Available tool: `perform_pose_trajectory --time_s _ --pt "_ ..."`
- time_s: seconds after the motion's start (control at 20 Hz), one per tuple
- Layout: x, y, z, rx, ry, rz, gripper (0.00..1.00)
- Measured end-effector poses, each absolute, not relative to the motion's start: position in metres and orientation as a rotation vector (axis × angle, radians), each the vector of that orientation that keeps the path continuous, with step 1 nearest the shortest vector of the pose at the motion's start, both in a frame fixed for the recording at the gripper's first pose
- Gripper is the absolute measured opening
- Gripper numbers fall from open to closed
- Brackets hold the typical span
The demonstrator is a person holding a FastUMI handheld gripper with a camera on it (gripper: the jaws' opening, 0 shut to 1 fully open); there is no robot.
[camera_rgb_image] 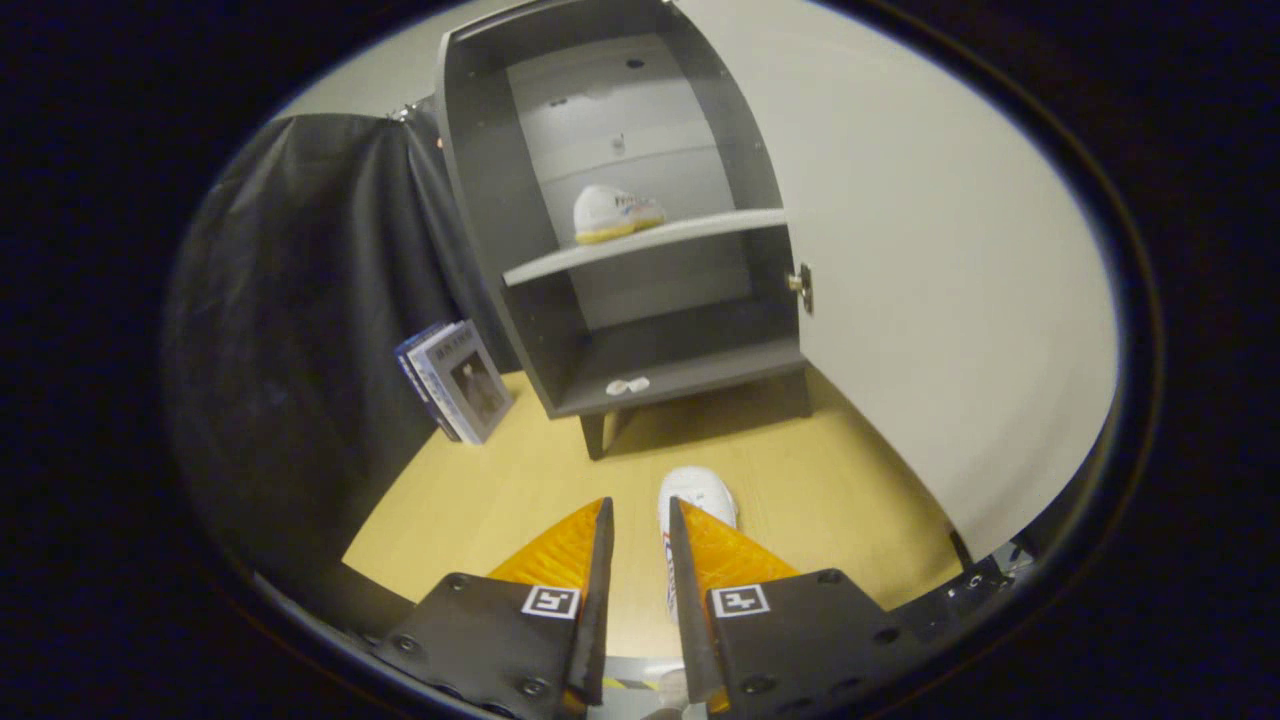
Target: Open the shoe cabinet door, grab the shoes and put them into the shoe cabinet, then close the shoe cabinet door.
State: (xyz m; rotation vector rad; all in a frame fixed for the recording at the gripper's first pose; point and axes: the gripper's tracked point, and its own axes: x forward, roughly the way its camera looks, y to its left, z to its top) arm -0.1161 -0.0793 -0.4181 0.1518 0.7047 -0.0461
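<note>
I am holding the jaws (640, 520) a little apart beside the white shoe (697, 497) on the counter (480, 500), lining up to pinch it straight for the open cabinet (490, 180).

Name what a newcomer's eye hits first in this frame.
The open shoe cabinet beyond the tongs, door swung wide, one white shoe already on its middle shelf. Next, the second white shoe on the wooden floor by the right finger, the tongs nearly closed beside it. Books lean left of the cabinet.
</note>
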Motion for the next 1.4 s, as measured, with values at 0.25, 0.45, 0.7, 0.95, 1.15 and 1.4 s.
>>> perform_pose_trajectory --time_s 0.25,0.45,0.7,0.95,1.15,1.4 --pt "-0.122 -0.086 -0.495 0.108 0.854 -0.074 0.34" --pt "-0.127 -0.084 -0.542 0.081 0.954 -0.065 0.34" --pt "-0.122 -0.079 -0.57 0.064 0.967 -0.053 0.33" --pt "-0.108 -0.076 -0.581 0.052 0.941 -0.038 0.32" --pt "-0.111 -0.085 -0.575 -0.006 0.965 -0.058 0.04" --pt "-0.104 -0.082 -0.578 -0.059 0.978 -0.06 0.02"
